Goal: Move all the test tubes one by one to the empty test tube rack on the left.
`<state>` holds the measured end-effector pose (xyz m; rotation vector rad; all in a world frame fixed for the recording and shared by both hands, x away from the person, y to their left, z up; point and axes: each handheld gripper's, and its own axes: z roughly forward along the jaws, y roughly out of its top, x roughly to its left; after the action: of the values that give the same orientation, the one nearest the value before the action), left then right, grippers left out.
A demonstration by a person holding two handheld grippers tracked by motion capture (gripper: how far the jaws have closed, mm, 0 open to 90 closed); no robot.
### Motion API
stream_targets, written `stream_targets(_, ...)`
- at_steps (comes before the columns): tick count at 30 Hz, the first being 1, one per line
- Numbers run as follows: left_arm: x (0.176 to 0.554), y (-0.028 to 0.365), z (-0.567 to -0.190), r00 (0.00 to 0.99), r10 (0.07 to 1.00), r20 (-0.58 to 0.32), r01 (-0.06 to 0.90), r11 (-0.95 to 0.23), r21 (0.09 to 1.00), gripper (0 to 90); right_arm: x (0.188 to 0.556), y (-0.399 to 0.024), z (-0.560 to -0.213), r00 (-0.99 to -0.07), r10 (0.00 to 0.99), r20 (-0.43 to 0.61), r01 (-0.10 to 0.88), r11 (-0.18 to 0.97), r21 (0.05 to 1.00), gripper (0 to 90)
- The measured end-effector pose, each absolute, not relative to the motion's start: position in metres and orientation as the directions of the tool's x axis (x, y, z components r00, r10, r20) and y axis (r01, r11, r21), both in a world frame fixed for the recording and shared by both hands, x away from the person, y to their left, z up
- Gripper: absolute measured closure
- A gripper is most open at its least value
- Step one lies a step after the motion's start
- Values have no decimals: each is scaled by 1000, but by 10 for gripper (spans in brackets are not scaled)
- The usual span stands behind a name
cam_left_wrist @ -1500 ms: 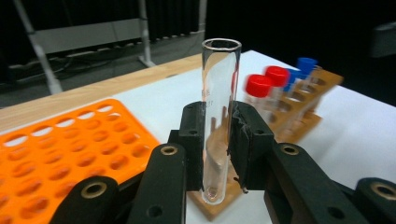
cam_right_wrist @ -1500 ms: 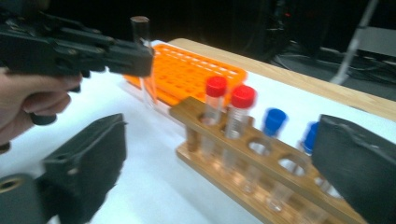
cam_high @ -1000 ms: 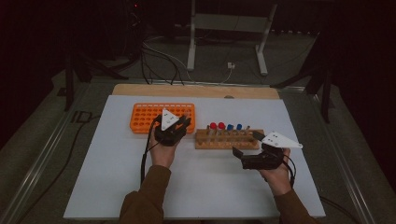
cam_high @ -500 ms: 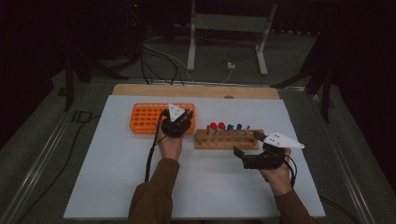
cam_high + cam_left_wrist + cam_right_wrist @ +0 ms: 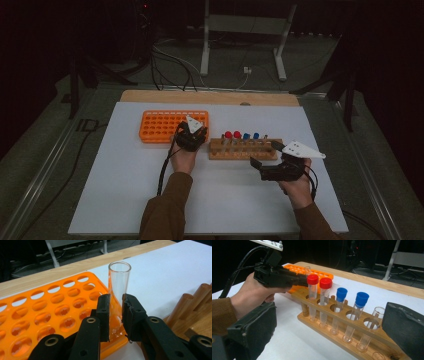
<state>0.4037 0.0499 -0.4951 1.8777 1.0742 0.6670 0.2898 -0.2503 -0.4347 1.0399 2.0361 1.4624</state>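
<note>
My left gripper [image 5: 115,315] is shut on a clear, uncapped glass test tube [image 5: 118,282], held upright at the near right corner of the orange rack [image 5: 50,315]. In the high view the left gripper [image 5: 192,130] sits at the right end of the orange rack [image 5: 160,125]. My right gripper [image 5: 265,154] stands open beside the near right end of the wooden rack [image 5: 245,150], nothing between its jaws. The wooden rack [image 5: 352,322] holds two red-capped tubes [image 5: 313,280], two blue-capped tubes [image 5: 342,293] and one uncapped clear tube [image 5: 378,312].
Both racks stand on a white mat [image 5: 150,190] over a wooden table [image 5: 210,97]. The orange rack's holes look empty. The left gripper's cable [image 5: 162,172] trails back along the forearm. Metal stand legs [image 5: 280,65] and cables lie on the floor beyond the table.
My left hand has shifted right and lower with the tube, from over the orange rack's right part to its right corner. The right hand has stayed put.
</note>
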Motion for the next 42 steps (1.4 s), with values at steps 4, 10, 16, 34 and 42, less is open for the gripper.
stream_targets(4,404,49,-495,496,867,50,432,-296,852,773,291,-250,-435,-629,773,81,325,167,931,1)
stream_targets(10,405,52,-497,498,867,31,457,-292,840,772,292,-249,-436,-628,774,79,327,171,929,1)
stream_targets(16,403,55,-496,504,863,-17,468,-257,846,661,294,-250,-437,-626,776,79,331,172,928,1)
stream_targets(34,368,92,-471,513,838,-187,470,-92,878,163,322,-265,-441,-564,822,81,379,171,909,230)
stream_targets(42,349,105,-466,508,842,-181,445,-77,892,8,334,-268,-448,-529,847,53,386,184,904,526)
